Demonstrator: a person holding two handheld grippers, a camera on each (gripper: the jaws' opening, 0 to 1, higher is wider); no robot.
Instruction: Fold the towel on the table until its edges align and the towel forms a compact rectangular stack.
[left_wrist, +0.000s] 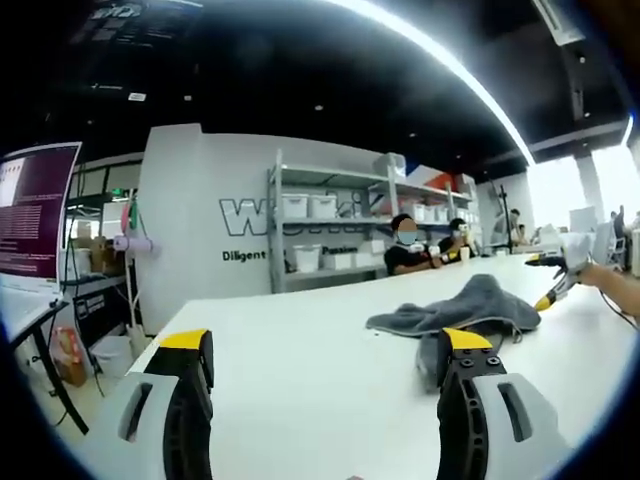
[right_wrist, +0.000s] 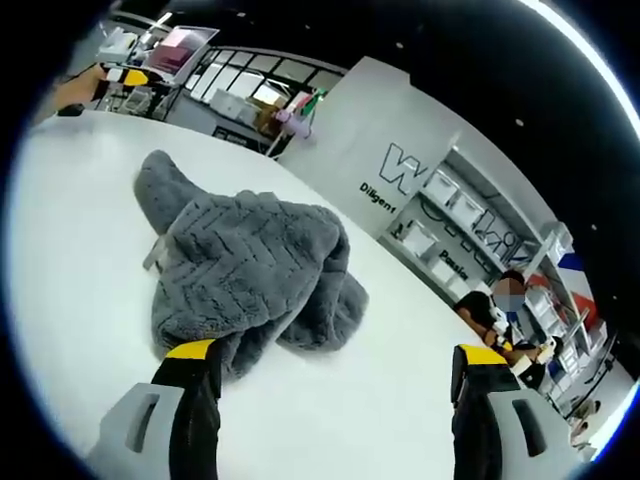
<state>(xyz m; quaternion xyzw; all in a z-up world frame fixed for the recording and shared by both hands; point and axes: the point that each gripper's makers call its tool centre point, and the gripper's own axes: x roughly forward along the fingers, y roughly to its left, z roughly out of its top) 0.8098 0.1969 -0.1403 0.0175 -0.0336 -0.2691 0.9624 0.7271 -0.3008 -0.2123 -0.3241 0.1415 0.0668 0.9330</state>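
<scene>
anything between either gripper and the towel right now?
Nothing visible. Bare white table lies between the open right gripper and the crumpled grey towel; the open left gripper likewise faces it across bare tabletop.

1. scene bright; light comes from a ceiling strip (left_wrist: 470, 80) and windows (left_wrist: 575, 185), which glare white.
2. table (left_wrist: 300, 370) evenly lit, shadows soft.
3. fisheye bends edges; far shelves (right_wrist: 470, 235) slightly soft.
</scene>
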